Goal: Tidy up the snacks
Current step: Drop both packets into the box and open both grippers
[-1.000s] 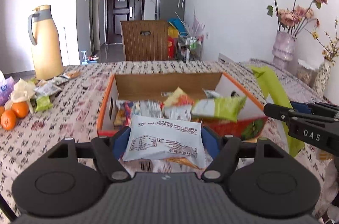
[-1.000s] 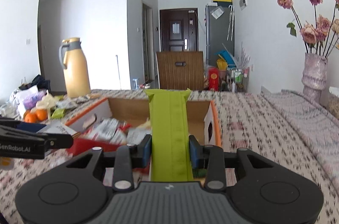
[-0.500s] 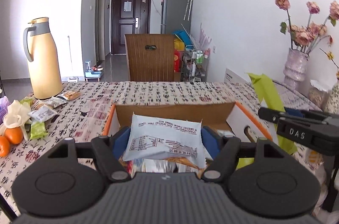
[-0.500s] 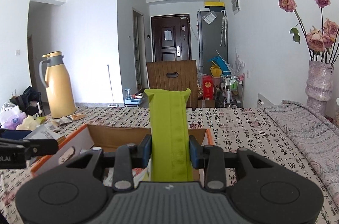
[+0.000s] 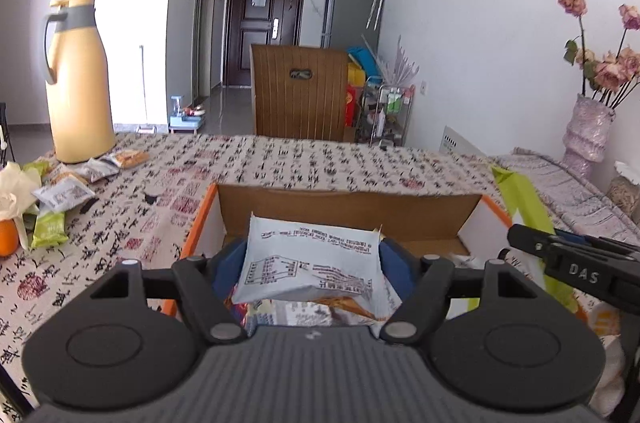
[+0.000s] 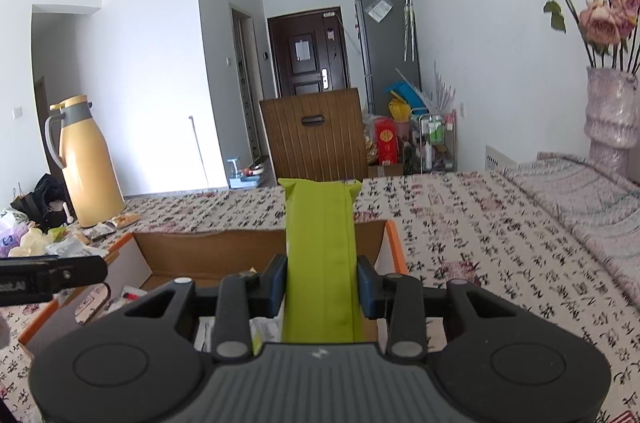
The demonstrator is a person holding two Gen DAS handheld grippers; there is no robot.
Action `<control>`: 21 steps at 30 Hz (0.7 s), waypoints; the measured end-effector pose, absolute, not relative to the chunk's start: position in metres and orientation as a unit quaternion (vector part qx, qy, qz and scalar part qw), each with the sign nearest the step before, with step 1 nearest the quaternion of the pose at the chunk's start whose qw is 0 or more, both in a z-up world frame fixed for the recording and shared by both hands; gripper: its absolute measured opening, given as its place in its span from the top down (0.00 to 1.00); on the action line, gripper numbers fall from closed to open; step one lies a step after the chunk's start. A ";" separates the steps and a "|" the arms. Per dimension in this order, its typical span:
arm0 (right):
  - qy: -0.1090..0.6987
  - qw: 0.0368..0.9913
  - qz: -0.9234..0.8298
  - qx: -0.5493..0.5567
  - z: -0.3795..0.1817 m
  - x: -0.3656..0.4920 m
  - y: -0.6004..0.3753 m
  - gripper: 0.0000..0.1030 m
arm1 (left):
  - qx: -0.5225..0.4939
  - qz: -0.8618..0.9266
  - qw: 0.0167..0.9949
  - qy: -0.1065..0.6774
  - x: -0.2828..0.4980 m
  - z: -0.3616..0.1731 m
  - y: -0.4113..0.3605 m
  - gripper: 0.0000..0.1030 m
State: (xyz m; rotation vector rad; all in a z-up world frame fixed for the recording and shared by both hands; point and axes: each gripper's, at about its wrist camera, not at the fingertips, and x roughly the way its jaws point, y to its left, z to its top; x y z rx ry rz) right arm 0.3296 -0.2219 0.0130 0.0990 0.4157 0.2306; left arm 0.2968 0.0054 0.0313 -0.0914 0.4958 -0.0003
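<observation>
My left gripper [image 5: 312, 263] is shut on a white snack packet [image 5: 312, 259] with printed text, held over the open cardboard box [image 5: 352, 211] with orange edges. My right gripper [image 6: 322, 283] is shut on a long green snack packet [image 6: 320, 255], which stands upright over the right part of the same box [image 6: 200, 255]. The green packet [image 5: 524, 207] and the right gripper's finger also show at the right of the left wrist view. Other packets lie inside the box, mostly hidden by the grippers.
A yellow thermos jug [image 5: 78, 83] stands at the far left of the patterned tablecloth [image 5: 320, 163]. Loose snack packets [image 5: 64, 191] and an orange [image 5: 8, 237] lie by it. A pink vase with dried roses [image 6: 612, 111] stands at the far right. A wooden chair back [image 5: 300, 91] is behind the table.
Both grippers have moved forward and tilted up over the box while keeping hold of their packets. The box contents have dropped out of sight below the fingers.
</observation>
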 end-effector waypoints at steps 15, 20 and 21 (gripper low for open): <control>0.204 0.971 0.115 0.056 0.008 0.325 -0.224 0.26 | -0.041 0.021 0.972 0.229 0.288 0.028 0.005 0.00; 0.202 0.971 0.115 0.055 0.008 0.322 -0.222 0.02 | -0.046 0.026 0.971 0.234 0.289 0.028 0.007 0.00; 0.201 0.971 0.114 0.054 0.009 0.321 -0.221 0.00 | -0.047 0.026 0.971 0.234 0.289 0.028 0.007 0.00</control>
